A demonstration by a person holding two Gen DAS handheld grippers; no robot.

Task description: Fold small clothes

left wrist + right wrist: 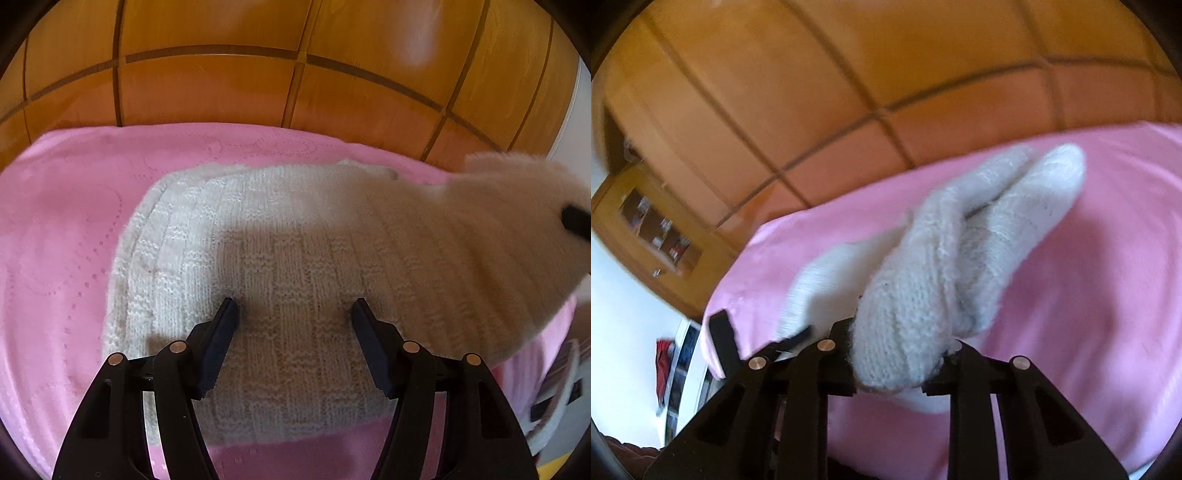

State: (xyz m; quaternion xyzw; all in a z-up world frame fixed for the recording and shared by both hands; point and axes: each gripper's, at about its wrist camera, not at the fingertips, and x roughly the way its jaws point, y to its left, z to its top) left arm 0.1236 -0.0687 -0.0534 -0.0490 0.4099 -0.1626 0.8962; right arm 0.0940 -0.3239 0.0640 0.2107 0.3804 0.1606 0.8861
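Closest to my left camera: the left tongs (291,312), jaws spread wide apart, tips resting on or just above the knit. Nothing between them but the fabric surface. Between and beyond the jaws lies the white sweater (295,258), a small knitted piece with a basket-weave pattern, spread flat on a pink blanket (66,221). The blanket carries a dotted, punched heart pattern. The sweater's left edge is rolled or doubled over; I cannot tell which.

At the right side of the left view, part of the sweater lifts off the blanket and blurs. A dark fingertip of the right tongs (576,219) shows there, against the raised knit.

Right camera: the right tongs (897,354) are clamped on a thick bunch of the sweater (960,240). The bunch fills the gap between the jaws and hides the fingertips. From the grip the knit runs away from the camera in two long soft lobes, held above the pink blanket (1089,295). Image is motion-blurred.

Behind the blanket in both views stands a wall of orange wood panels (221,85) with dark seams. Left of the right view, a wooden cabinet (646,221) with a glass door, contents too blurred to name.
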